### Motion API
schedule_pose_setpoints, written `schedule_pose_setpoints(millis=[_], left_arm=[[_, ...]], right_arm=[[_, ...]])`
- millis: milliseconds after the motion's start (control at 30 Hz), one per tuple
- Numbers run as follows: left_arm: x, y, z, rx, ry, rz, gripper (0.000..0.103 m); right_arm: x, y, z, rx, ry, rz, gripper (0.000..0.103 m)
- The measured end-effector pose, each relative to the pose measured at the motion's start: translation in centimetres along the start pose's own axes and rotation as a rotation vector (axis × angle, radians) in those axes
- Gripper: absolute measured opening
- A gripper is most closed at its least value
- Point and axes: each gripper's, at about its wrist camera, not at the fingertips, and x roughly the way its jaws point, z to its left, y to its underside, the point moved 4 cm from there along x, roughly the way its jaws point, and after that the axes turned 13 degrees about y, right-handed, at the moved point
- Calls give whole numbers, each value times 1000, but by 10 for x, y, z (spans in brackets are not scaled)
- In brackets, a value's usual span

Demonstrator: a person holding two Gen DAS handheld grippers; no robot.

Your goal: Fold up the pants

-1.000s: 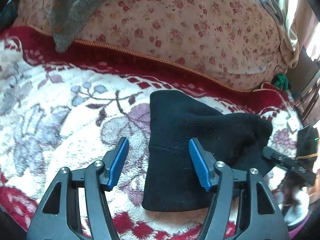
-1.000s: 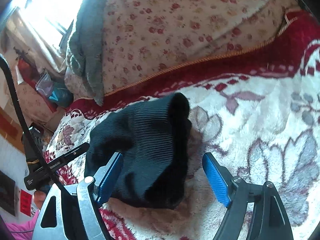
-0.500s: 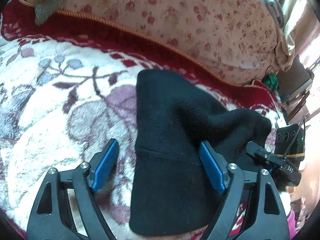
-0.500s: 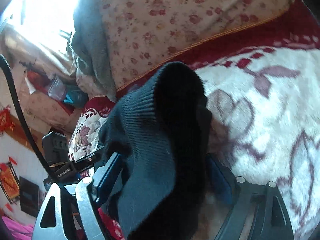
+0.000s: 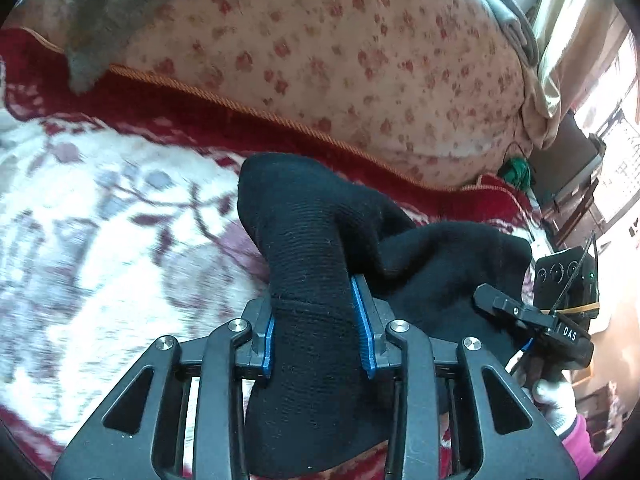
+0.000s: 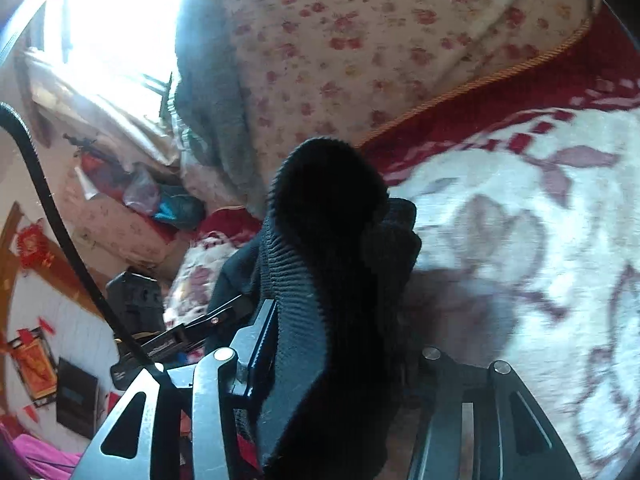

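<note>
The left gripper [image 5: 318, 330] is closed on the black pants [image 5: 308, 264]: its blue-padded fingers [image 5: 363, 320] press a thick ribbed fold of the knit fabric from both sides, and the gathered fabric bulges upward and forward beyond the fingertips. The remainder of the pants extends to the right of the fold, where the other gripper's black body is visible at the right edge of the left wrist view, held by a hand in a white glove [image 5: 554, 400]. In the right wrist view, the right gripper [image 6: 340, 356] is also closed on the pants [image 6: 320, 280]; one finger lies against the left side of a raised ribbed fold, while the opposite finger is hidden behind the fabric. The gripped portions are lifted above the blanket [image 5: 100, 240], a white plush surface with a purple floral pattern and red border, covering a bed. Whether the lower edge of the pants contacts the blanket cannot be determined. Behind the blanket lies a floral-print quilt [image 5: 340, 60], with a grey cloth [image 5: 104, 20] draped over it.
</note>
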Motion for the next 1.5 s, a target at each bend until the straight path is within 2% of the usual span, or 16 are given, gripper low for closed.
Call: schedule_pose_setpoints(millis=[100,300,533,600,667,733,833,933,1000,1033,1167,1300,1367,1433,1500], left_arm=[[-27,-8,9,-7,-17,-32,31],[-91,-16,43,-20,-111,-101,31],[-125,-6,103,-97,-201,-126,31],[-122,1,123,-126,-229,-114,31],[-118,9,140,-162,-247,-100,31],[-118,12,149,-186,-218,-114,35],[-121,11,149,-179,-220,-115,43],[-132,8,142,-153,-277,-139,43],[-145,2,134,-115,-341,-187,43],[-149,1,131,-106,-351,-200,43],[-151,-11,127,-91,-339,-207,43],[-130,-19,128,-81,-392,-172,43],[-122,-23,132,-73,-441,-167,43],[-117,-25,133,-61,-453,-166,43],[-113,-27,136,-65,-458,-162,43]], right_arm=[[9,-3,26,-27,-32,6,47],[46,-5,78,-58,-115,41,47],[111,8,128,-72,-160,127,47],[125,15,133,-76,-150,152,47],[139,25,132,-87,-91,188,47],[145,29,125,-98,-23,202,47],[139,32,116,-110,6,194,47],[128,26,112,-123,61,181,49],[116,19,112,-143,82,146,49],[107,13,117,-155,90,108,49],[87,-1,137,-195,52,44,49],[98,-3,169,-261,20,53,50],[112,-1,180,-278,14,71,50],[125,0,185,-278,6,98,50],[128,1,188,-289,35,94,50]])
